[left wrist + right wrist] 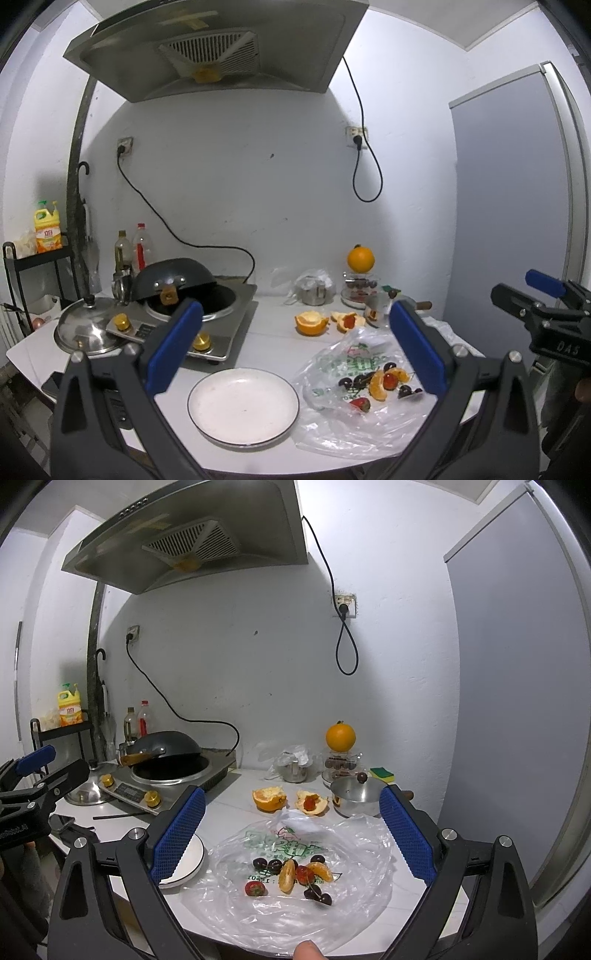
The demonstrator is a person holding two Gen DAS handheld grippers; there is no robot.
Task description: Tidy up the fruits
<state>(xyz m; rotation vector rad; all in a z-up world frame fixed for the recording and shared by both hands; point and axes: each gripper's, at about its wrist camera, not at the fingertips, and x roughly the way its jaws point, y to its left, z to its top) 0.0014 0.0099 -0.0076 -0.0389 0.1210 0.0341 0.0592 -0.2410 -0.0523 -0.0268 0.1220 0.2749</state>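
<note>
A clear plastic bag (295, 904) lies flat on the white counter and also shows in the left wrist view (354, 424). On it lie orange segments (287, 876), a strawberry (255, 888), a small red fruit (304, 874) and several dark cherries (317, 893). An empty white plate (243, 404) sits left of the bag; its edge shows in the right wrist view (192, 864). My left gripper (295, 347) is open and empty above the plate. My right gripper (291, 834) is open and empty above the bag.
Orange peel halves (269, 798) lie behind the bag. A whole orange (340, 736) sits on a clear container. A small steel pot (356, 801), a stove with a wok (166, 753), a pot lid (86, 328) and bottles stand at the back and left.
</note>
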